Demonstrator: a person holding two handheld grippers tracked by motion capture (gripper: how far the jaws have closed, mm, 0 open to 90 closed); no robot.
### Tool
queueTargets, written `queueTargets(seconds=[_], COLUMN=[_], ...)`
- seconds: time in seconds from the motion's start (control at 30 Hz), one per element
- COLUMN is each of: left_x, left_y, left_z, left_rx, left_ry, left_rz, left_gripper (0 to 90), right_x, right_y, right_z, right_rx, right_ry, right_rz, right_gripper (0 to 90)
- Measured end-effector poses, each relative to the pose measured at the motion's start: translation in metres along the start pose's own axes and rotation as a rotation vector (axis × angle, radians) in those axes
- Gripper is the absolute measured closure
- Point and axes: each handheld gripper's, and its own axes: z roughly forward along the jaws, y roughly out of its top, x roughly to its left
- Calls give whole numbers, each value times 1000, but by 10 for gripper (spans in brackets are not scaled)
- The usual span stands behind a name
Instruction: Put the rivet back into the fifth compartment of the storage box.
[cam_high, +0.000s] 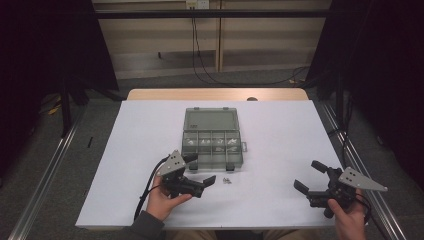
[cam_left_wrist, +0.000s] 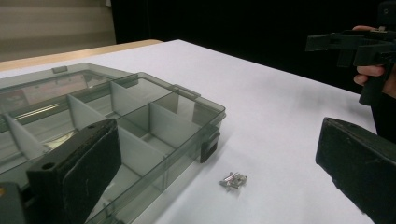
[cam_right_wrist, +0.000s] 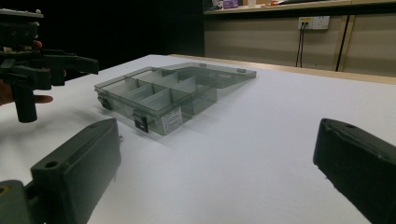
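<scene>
table: white sheet-covered table, box in the middle.
box: smoky clear plastic compartment box, lid open flat, some cells holding small parts.
left gripper: my jaws apart, empty, just beside the box front.
right gripper: jaws apart, empty, well apart from it.
part: small metal piece on the sheet by the box's front edge.
step: approach to pick.
next: i judge i must lower, straddle it, close gently.

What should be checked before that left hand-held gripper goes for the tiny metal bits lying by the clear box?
1. Left hand-held gripper jaws open: ok.
2. Small silvery metal parts lying loose on the white table, apart from the box: ok.
3. Smoky transparent plastic compartment box lid open and laid back: ok.
4. Right hand-held gripper open, well clear to the side: ok.
5. Which compartment suits the parts: cannot tell.
</scene>
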Motion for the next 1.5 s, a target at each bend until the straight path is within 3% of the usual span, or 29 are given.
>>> queueTargets(seconds=[0.43,0.73,0.83,1.07,1.33,1.37,1.5], left_x=[-5,-12,-13,-12,-15,-16,-17], left_y=[1,-2,-3,-3,-5,-6,-7], left_z=[16,34,37,43,46,47,49], left_rx=[23,75,91,125,197,231,271], left_ry=[-12,-27,-26,8,24,38,58], left_rz=[12,28,34,7,28,38,43], left_gripper=[13,31,41,67,202,288,409], right_x=[2,2,2,2,3,3,3], right_y=[1,0,0,-1,-2,-2,-2], right_z=[1,0,-1,-4,-5,-5,-5], right_rx=[3,7,8,13,19,24,24], right_ry=[3,4,1,-5,-5,-3,-3], right_rz=[-13,-11,-10,-17,-19,-24,-27], right_gripper=[9,9,9,10,9,11,11])
